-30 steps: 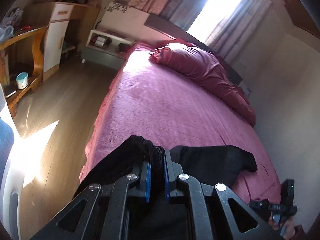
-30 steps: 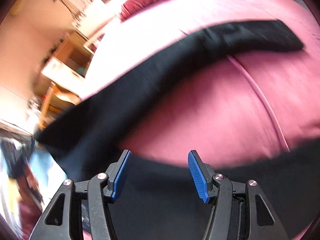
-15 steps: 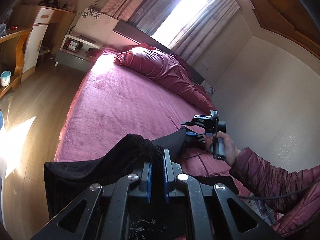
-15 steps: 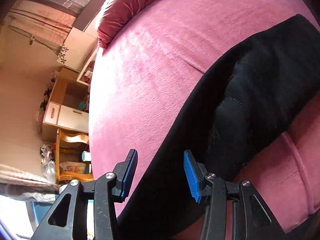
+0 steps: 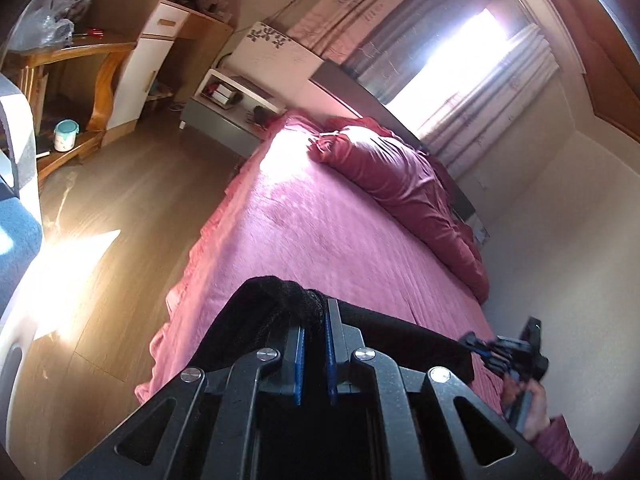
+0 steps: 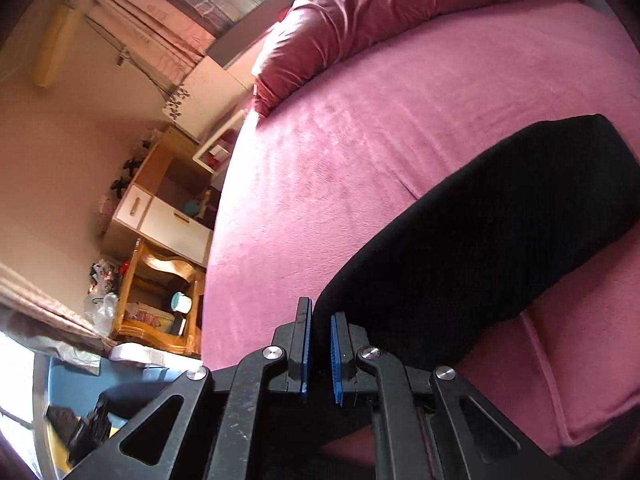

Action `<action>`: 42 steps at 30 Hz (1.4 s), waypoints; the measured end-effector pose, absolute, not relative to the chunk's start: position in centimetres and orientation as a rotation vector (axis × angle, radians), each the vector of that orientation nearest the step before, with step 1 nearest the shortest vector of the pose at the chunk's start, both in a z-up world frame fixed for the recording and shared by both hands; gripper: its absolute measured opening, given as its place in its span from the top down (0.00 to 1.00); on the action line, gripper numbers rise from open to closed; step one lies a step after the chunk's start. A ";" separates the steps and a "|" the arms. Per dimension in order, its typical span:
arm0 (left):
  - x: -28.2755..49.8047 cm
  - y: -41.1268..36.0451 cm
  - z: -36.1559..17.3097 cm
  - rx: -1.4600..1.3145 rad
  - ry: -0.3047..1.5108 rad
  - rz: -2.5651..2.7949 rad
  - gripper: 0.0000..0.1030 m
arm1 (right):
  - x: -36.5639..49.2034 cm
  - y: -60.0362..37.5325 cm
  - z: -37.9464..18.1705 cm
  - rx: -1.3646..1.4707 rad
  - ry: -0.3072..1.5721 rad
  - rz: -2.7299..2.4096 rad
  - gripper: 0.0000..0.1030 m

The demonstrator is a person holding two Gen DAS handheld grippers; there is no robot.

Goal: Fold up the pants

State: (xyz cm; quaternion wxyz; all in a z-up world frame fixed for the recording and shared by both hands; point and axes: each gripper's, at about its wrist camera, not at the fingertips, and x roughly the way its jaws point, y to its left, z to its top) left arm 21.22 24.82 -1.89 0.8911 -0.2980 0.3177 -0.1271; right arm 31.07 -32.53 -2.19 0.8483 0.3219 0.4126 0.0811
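The black pants (image 5: 392,340) lie across the near end of the pink bed (image 5: 328,232). My left gripper (image 5: 314,320) is shut on a bunched fold of the pants. In the right wrist view the pants (image 6: 500,232) stretch away to the right over the bed (image 6: 360,128). My right gripper (image 6: 320,320) is shut on the pants' near edge. The right gripper (image 5: 516,354) also shows at the lower right of the left wrist view, at the far end of the pants.
A dark red duvet (image 5: 404,184) is heaped at the head of the bed. A nightstand (image 5: 228,108), a white and wood cabinet (image 5: 160,40) and a wooden table (image 5: 80,64) stand along the left over wood floor (image 5: 112,240). A wall (image 5: 568,240) runs close on the bed's right.
My right gripper has closed on the edge of the pants; half a second ago its jaws were apart. The left gripper has kept its hold while its view swung.
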 end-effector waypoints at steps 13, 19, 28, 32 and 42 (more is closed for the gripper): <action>13.4 25.9 -5.9 -0.664 0.725 -0.253 0.92 | 10.9 -32.6 -7.8 0.601 0.968 0.297 0.92; 7.6 26.7 -12.1 -0.761 0.860 -0.167 0.92 | 7.8 -30.4 -14.6 0.575 1.122 0.260 0.93; 3.4 28.7 -16.8 -1.049 0.934 -0.098 0.69 | 9.0 -30.6 -17.8 0.573 1.172 0.217 0.93; 3.3 29.4 -17.5 -1.154 0.939 -0.096 0.63 | 9.6 -30.4 -18.8 0.600 1.179 0.210 0.93; 5.0 29.3 -17.4 -1.164 0.956 -0.056 0.79 | 9.7 -31.2 -17.5 0.647 1.119 0.228 0.93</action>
